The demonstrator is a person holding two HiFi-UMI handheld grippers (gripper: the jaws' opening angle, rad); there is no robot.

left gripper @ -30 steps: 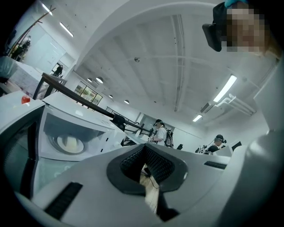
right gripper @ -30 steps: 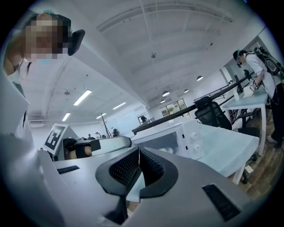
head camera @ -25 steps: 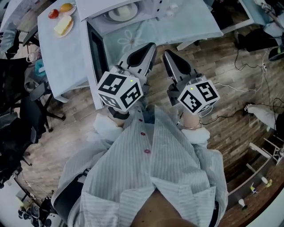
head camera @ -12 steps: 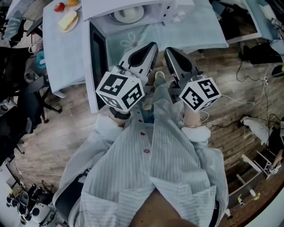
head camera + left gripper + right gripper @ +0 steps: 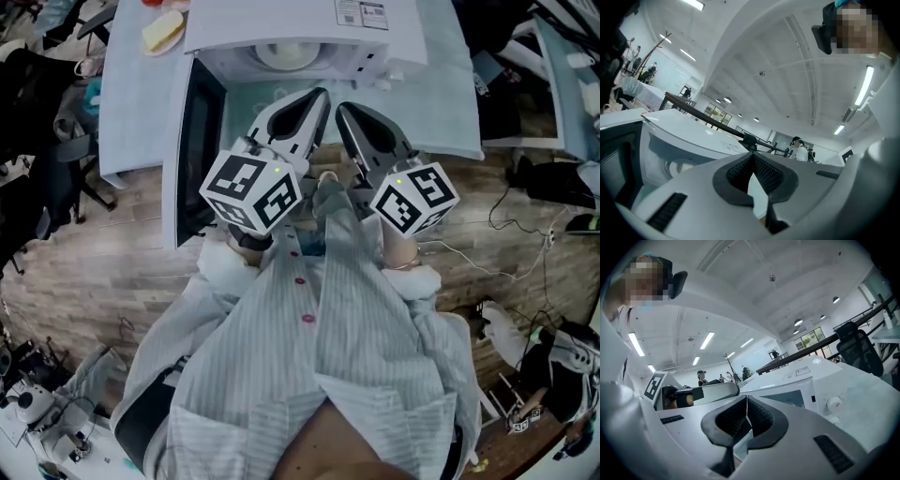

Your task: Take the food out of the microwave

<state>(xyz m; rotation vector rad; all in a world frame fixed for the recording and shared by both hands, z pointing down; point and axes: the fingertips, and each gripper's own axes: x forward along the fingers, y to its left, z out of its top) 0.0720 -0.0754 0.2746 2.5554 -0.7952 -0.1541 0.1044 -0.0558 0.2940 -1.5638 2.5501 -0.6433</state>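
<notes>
Head view: looks down on a white microwave (image 5: 300,23), up at the top, on a surface (image 5: 131,103) with a pale cloth. Has its door (image 5: 192,141) swung wide open to the left. Holds a white dish (image 5: 272,58) inside, in the middle of the opening. Too far off to tell what food lies in it. Not taken out yet.

Just in front of that opening, finds the left hand-held gripper (image 5: 317,96) and the right hand-held gripper (image 5: 343,109) side by side, tips near each other. Both point at the microwave. Touch nothing.

Left gripper view: shows jaws clenched tight, dark pads (image 5: 766,174) pressed together, nothing between them. Peeks into the microwave at the left, with the round dish (image 5: 677,166) on its floor.

Right gripper view: much the same, jaws clenched and empty. Sees the microwave front with a round knob (image 5: 833,402) at the right, and the left hand-held gripper (image 5: 708,392) at the left.

Back in head view: spots some yellow food (image 5: 161,31) at the top left of the surface, well apart from the dish.
</notes>
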